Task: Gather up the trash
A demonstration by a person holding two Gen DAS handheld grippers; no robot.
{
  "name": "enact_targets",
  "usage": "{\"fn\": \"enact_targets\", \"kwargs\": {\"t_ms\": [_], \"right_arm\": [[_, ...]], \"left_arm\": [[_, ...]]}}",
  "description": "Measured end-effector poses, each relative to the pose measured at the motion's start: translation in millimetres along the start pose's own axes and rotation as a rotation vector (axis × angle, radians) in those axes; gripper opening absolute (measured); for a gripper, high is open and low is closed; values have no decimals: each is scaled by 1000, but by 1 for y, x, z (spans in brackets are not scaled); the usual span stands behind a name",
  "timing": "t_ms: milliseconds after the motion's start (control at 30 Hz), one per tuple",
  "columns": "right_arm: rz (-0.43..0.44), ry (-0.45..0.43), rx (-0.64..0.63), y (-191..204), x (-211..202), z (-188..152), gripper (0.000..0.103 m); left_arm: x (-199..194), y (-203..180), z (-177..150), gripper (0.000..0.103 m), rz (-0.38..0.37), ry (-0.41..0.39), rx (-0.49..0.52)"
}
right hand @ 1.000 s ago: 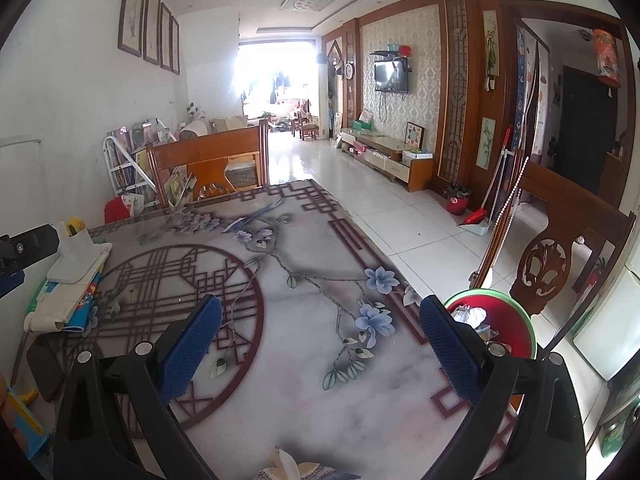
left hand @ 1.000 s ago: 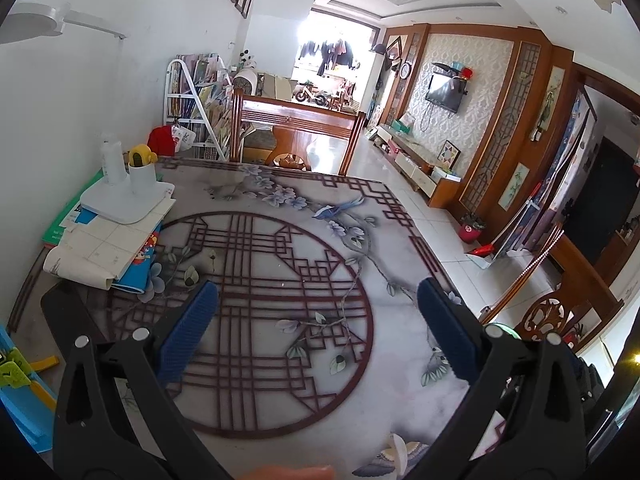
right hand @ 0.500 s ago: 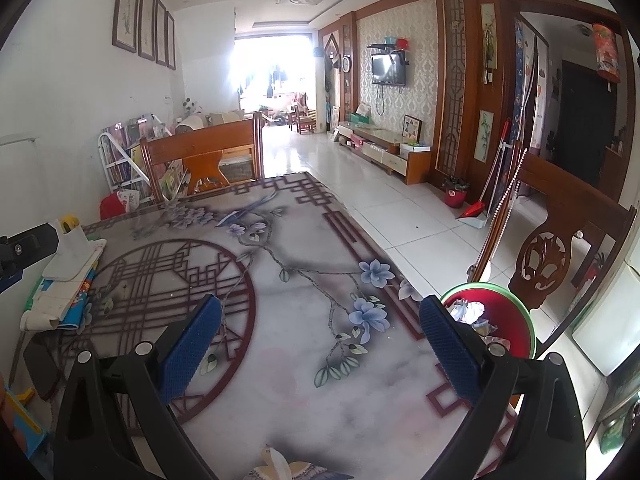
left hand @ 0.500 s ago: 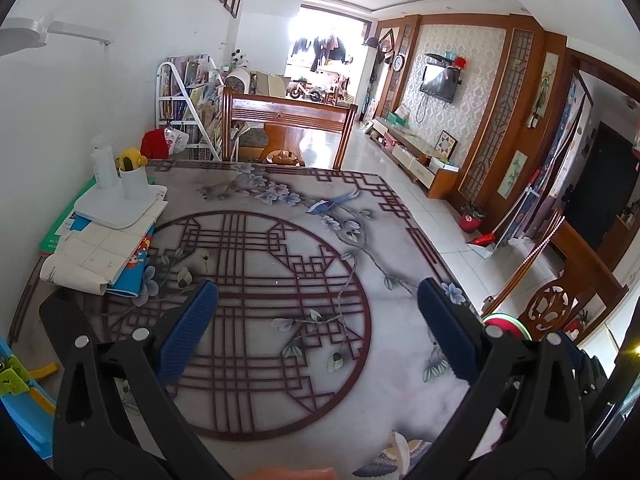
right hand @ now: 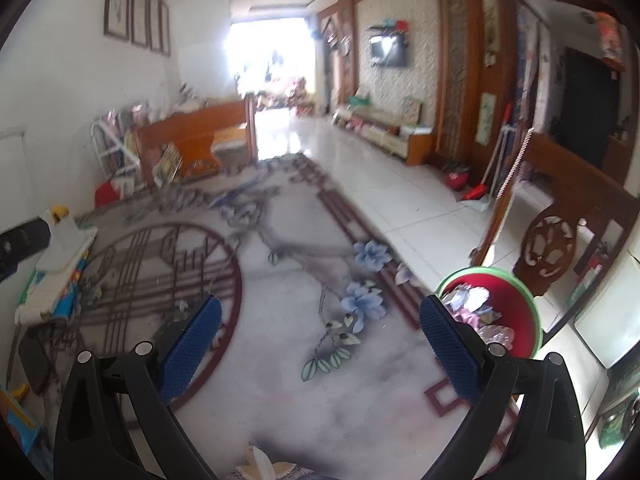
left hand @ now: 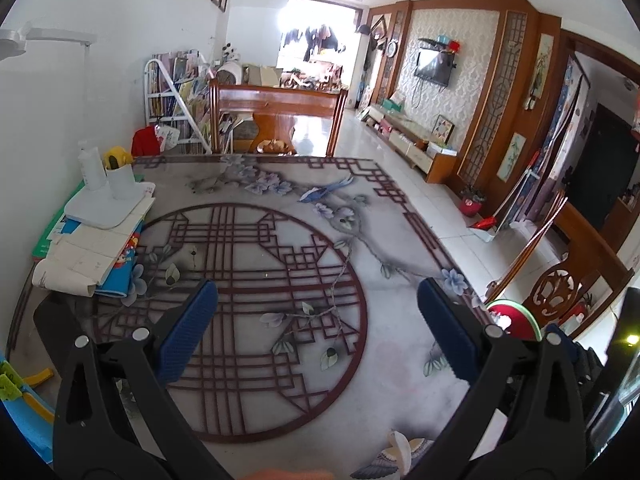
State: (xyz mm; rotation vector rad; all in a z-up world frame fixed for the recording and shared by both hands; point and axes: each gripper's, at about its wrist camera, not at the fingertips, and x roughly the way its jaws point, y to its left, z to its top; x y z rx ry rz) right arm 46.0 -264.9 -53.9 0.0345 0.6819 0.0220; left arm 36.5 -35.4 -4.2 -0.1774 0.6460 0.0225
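Both grippers, left [left hand: 318, 334] and right [right hand: 320, 344], hang open and empty over the surface [left hand: 384, 364]; the bin [right hand: 520, 312] off its right edge holds trash, so collection looks nearly finished.

No readable text anywhere; print on blue book [left hand: 120, 268] too small (wall frames likewise).

Tabletop [left hand: 380, 360] centre lies open; book stack [left hand: 92, 248] crowds its left edge.
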Motion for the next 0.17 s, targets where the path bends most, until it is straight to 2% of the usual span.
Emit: {"fn": "enact_targets", "kwargs": {"t_ms": [167], "right_arm": [[-27,83,-68,-8,64,-13,95]], "left_arm": [[15,-5,-13,98,16,27,58]]}}
